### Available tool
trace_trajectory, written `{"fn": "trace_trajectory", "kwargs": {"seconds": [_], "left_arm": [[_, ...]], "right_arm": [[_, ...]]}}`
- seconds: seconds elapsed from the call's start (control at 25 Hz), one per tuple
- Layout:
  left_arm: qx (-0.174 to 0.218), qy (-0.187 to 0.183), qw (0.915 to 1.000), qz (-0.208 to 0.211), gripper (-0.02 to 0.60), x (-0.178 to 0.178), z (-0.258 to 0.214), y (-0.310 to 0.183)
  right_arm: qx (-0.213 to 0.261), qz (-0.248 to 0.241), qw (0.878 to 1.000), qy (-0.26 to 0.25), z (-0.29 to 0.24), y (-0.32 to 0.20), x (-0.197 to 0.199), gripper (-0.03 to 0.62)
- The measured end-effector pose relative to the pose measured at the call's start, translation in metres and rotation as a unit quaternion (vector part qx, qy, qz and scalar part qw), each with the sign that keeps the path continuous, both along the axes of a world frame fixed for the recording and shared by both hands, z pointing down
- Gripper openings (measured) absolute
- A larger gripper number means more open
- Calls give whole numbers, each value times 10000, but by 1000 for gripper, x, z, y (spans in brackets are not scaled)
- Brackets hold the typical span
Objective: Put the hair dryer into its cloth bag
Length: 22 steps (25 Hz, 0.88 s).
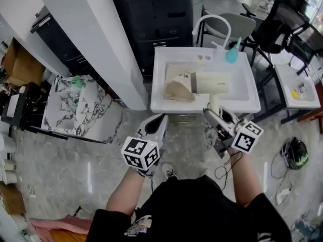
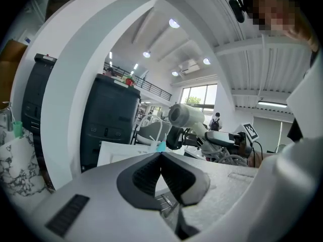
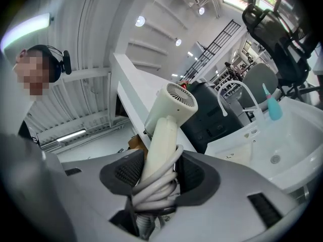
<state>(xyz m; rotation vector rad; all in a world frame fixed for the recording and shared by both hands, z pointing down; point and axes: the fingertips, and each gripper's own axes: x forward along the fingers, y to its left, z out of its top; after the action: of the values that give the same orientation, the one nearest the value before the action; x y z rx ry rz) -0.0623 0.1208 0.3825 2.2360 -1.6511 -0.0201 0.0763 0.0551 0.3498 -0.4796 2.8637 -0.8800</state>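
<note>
The cream hair dryer [image 1: 212,82] hangs over the white wash basin [image 1: 157,104], its barrel lying sideways. My right gripper [image 1: 215,111] is shut on its handle, with the coiled grey cord pinched in alongside. In the right gripper view the dryer [image 3: 170,105] rises from between the jaws of the right gripper [image 3: 159,173]. The beige cloth bag [image 1: 177,84] lies crumpled in the basin, left of the dryer, and the cloth bag [image 3: 236,153] also shows there. My left gripper [image 1: 161,119] is shut and empty, just short of the basin's front edge; in its own view the left gripper [image 2: 161,156] points at the dryer [image 2: 186,116].
A curved faucet [image 1: 214,21] and a teal bottle [image 1: 233,54] stand at the basin's back. A white pillar [image 1: 96,34] and a marbled counter [image 1: 81,110] are to the left, a black cabinet [image 1: 151,14] behind. Chairs [image 1: 282,24], a second small basin [image 1: 298,92] and cables lie to the right.
</note>
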Motion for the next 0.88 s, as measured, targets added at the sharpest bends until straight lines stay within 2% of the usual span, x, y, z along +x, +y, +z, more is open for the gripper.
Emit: {"fn": "trace_trajectory", "kwargs": {"seconds": [0.12,0.4,0.64,0.88], "left_arm": [[18,25,9999,115,3,-19,0,3],[15,53,9997,252,3,-43,0,3],[-43,64,9995,317,3,-46,8,-9],[-93,54,9996,260,3,-44,13,-32]], "right_arm": [[-115,195,9997,27,5,3,-14,192],[185,203,9996,-62,-16,7,-43,190],[184,346,9992,-58,-14,-8,-41,190],[-99,484,9988,-15,1,-38,-30,189]]}}
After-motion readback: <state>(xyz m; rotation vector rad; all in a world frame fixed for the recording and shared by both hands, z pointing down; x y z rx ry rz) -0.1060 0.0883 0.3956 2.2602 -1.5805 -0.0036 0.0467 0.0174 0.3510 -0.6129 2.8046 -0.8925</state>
